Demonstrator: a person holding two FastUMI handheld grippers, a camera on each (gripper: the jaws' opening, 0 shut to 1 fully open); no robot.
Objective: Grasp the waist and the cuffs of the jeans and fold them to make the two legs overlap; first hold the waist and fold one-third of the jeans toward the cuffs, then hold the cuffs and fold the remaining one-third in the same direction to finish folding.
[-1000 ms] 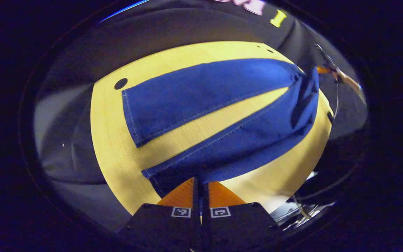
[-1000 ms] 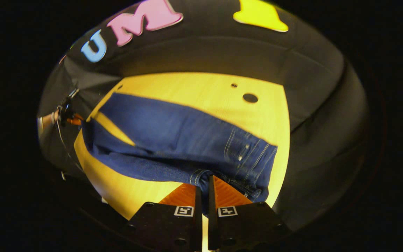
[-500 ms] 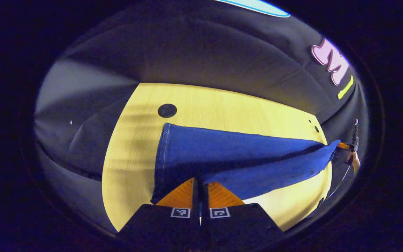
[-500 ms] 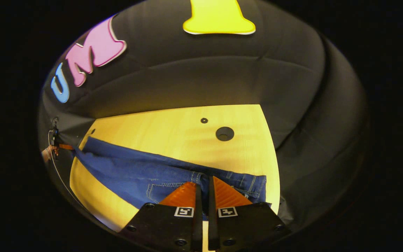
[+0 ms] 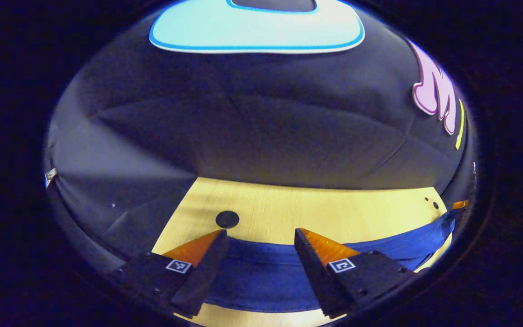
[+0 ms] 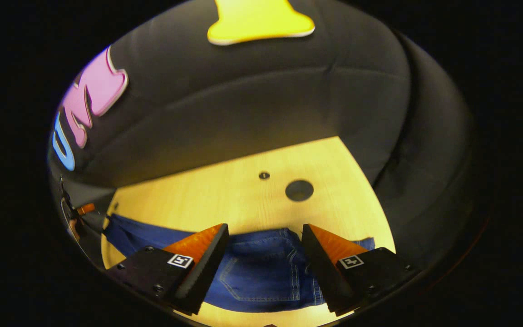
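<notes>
The blue jeans (image 5: 261, 272) lie flat on the light wooden table (image 5: 325, 213), folded lengthwise with one leg over the other. In the left gripper view my left gripper (image 5: 259, 238) stands open just above the cuff end, nothing between its fingers. In the right gripper view my right gripper (image 6: 265, 231) is open above the waist end, where a back pocket (image 6: 261, 277) faces up. The jeans (image 6: 152, 234) stretch away to the left towards the other gripper (image 6: 82, 211) at the table's far end. In the left gripper view the right gripper (image 5: 460, 204) shows at the far right edge.
The table has a round dark hole (image 5: 227, 219) near the cuffs and another hole (image 6: 299, 190) with a small one (image 6: 264, 175) beyond the waist. Black cloth walls close in behind the table on all sides.
Both grippers carried a leg edge over onto the other leg, lowered to the table, then opened and let go of the jeans. The jeans now lie flat and narrow.
</notes>
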